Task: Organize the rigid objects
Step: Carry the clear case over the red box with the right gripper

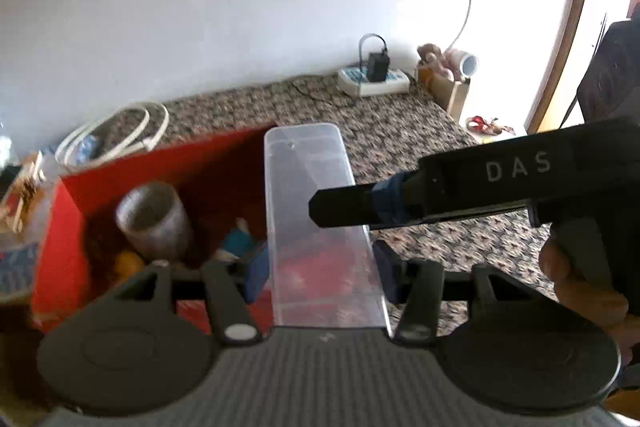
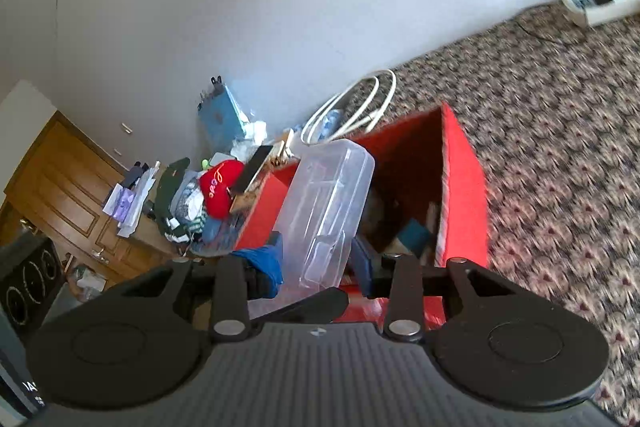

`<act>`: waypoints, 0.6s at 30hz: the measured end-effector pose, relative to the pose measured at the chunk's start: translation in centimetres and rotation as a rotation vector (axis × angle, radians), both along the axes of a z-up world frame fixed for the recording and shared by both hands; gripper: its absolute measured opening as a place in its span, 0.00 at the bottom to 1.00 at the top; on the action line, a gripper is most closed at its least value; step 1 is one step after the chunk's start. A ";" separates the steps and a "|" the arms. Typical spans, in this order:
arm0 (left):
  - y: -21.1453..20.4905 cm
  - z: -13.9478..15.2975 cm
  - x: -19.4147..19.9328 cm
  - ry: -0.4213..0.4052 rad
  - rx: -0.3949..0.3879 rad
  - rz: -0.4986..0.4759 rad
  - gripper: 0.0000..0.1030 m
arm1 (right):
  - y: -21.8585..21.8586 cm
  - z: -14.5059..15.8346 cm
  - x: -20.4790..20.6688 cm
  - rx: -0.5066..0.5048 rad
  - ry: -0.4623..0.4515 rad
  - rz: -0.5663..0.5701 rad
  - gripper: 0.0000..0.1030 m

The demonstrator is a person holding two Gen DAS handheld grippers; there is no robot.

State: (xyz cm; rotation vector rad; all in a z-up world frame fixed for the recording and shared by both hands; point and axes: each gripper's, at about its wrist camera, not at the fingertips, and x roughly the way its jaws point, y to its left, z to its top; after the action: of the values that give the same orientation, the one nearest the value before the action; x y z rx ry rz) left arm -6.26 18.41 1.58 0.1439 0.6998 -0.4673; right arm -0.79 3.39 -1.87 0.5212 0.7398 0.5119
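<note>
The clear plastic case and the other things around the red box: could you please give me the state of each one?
Clear plastic case: lid shut, held above the box by both claws.
Left claw: shut on the case's sides.
Right claw: shut on the case.
Red box: open-topped, on the carpet, things inside.
Metal cup: tilted inside the box.
Power strip: on the carpet, black adapter plugged in.
White cable: coiled by the wall.

Left wrist view: from the left gripper [image 1: 320, 269], close, angled down over the red box [image 1: 168, 163] toward carpet [image 1: 400, 131] and wall. Right wrist view: likewise tilted, nearer the box's other side. Shared: red box [image 2: 464, 167], clear plastic case [image 1: 316, 211], power strip [image 2: 600, 1].
</note>
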 end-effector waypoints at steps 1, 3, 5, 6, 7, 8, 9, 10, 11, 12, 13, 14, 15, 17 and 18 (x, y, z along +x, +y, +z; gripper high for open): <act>0.7 0.3 0.4 -0.009 -0.001 -0.001 0.51 | 0.5 0.2 0.7 -0.016 -0.004 0.001 0.20; 1.7 0.6 1.7 -0.024 -0.007 -0.003 0.51 | 1.6 0.5 2.0 -0.055 -0.008 0.009 0.20; 2.6 0.8 3.1 -0.029 -0.013 -0.008 0.51 | 2.5 0.6 3.5 -0.092 0.002 0.012 0.20; 3.1 0.7 3.8 -0.032 -0.015 -0.008 0.50 | 2.9 0.5 4.2 -0.111 0.009 0.015 0.20; 3.5 0.6 4.5 -0.032 -0.019 -0.008 0.50 | 3.3 0.4 5.0 -0.135 0.011 0.017 0.20; 3.7 0.3 5.4 -0.028 -0.021 -0.007 0.50 | 3.7 0.3 5.5 -0.161 0.012 0.023 0.20; 3.8 0.1 6.3 -0.023 -0.020 -0.005 0.48 | 4.1 0.2 6.1 -0.190 0.014 0.029 0.20; 3.9 -0.2 7.0 -0.019 -0.020 -0.004 0.48 | 4.3 0.0 6.7 -0.218 0.021 0.033 0.20; 4.1 -0.5 7.7 -0.011 -0.022 -0.001 0.47 | 4.6 -0.3 7.3 -0.248 0.033 0.040 0.20; 4.0 -0.9 8.5 0.001 -0.023 0.003 0.47 | 4.9 -0.6 7.7 -0.277 0.048 0.045 0.20; 4.2 -1.2 9.1 0.013 -0.022 0.004 0.47 | 5.2 -0.9 8.2 -0.310 0.066 0.051 0.20; 4.1 -1.7 9.7 0.026 -0.021 0.008 0.46 | 5.5 -1.3 8.6 -0.347 0.084 0.061 0.20; 4.0 -2.3 10.3 0.044 -0.019 0.011 0.46 | 5.6 -1.7 8.9 -0.375 0.098 0.070 0.20; 3.7 -3.5 11.4 0.086 -0.021 0.014 0.46 | 6.0 -2.4 9.5 -0.426 0.131 0.088 0.20; 3.6 -4.1 11.9 0.112 -0.029 0.017 0.46 | 6.1 -2.7 9.7 -0.449 0.147 0.096 0.20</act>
State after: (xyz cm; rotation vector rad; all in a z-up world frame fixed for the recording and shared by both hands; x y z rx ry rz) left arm 5.65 22.02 -2.53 0.0854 0.8031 -0.4718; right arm 8.90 9.50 -4.59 0.1049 0.9918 0.3819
